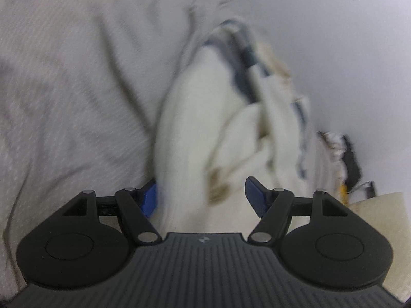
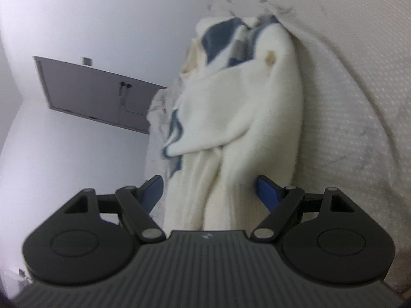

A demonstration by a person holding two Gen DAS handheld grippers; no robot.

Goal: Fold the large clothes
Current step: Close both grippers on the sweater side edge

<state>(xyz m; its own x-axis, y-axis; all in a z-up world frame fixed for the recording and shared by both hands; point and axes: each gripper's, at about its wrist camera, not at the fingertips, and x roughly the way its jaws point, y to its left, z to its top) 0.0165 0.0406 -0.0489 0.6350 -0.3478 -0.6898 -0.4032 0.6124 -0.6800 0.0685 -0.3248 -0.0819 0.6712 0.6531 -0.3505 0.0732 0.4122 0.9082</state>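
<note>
Blue-padded fingers of the left gripper stand spread wide in the foreground of the left wrist view, with a bunched cream garment running between them and on ahead. Whether the pads press the cloth cannot be told; the fabric covers part of the left-hand pad, while the right-hand pad shows a gap beside it. Beyond the fingertips the garment rises in a rumpled heap with dark blue patches, lying on a pale, textured bedsheet that spreads to the left of the fingers. To the right of the fingers a plain white wall fills the frame, and a small dark and yellow object, too blurred to identify, sits near the right fingertip's far side.

Seen from the right wrist, the right gripper likewise has its fingers spread, the same cream garment hanging in thick folds between them. The bedsheet lies right of the fingers; a white wall and a grey rectangular panel lie to the left.
</note>
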